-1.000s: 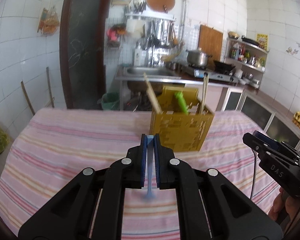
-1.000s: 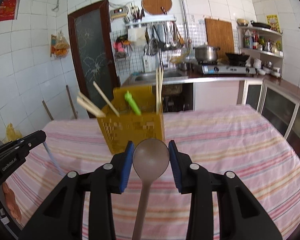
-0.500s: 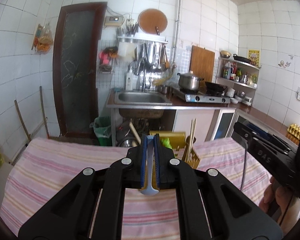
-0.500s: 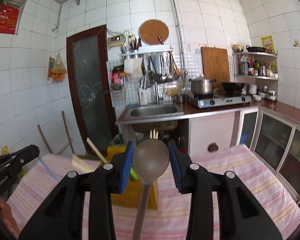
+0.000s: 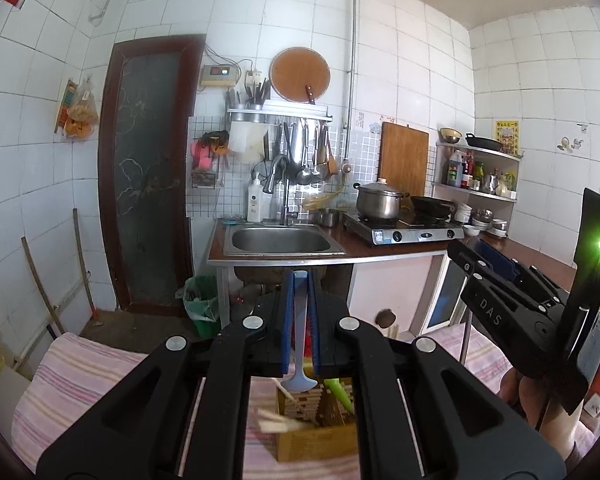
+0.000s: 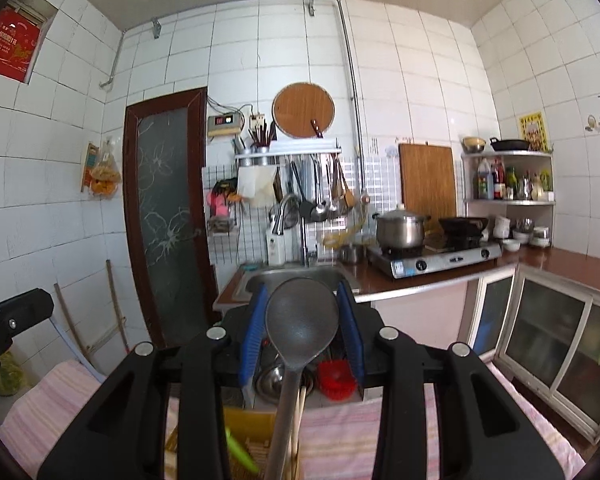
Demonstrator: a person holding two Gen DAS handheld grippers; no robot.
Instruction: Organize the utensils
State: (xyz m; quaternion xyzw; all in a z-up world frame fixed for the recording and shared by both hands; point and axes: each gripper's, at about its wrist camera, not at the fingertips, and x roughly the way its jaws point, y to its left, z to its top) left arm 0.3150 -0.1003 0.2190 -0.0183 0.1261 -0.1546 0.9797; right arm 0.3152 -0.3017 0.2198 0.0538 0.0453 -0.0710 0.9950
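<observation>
While your left gripper point(image 5: 300, 320) looks out over the kitchen, its blue pads point(image 5: 286, 320) are pinched tight on a thin light-blue utensil point(image 5: 300, 344), handle up betw. the pads, flared end hanging just below them. Directly under it sits the yellow utensil caddy point(image 5: 320, 440) on the striped tablecloth point(image 5: 72, 380), w/ a green utensil point(image 5: 340, 394) and pale chopsticks point(image 5: 276, 424) sticking out; chopsticks look blurred. Your right gripper point(image 5: 512, 300) shows at the right edge, raised, side-on. Right wrist view: right gripper point(image 6: 302, 332) is closed on a brown spoon point(image 6: 300, 320), bowl up betw. the blue pads point(image 6: 350, 336), stem running down toward the caddy point(image 6: 248, 432) below. Green utensil point(image 6: 240, 456) pokes up at the caddy's left. Left gripper point(image 6: 8, 324) peeks in at the left edge.
</observation>
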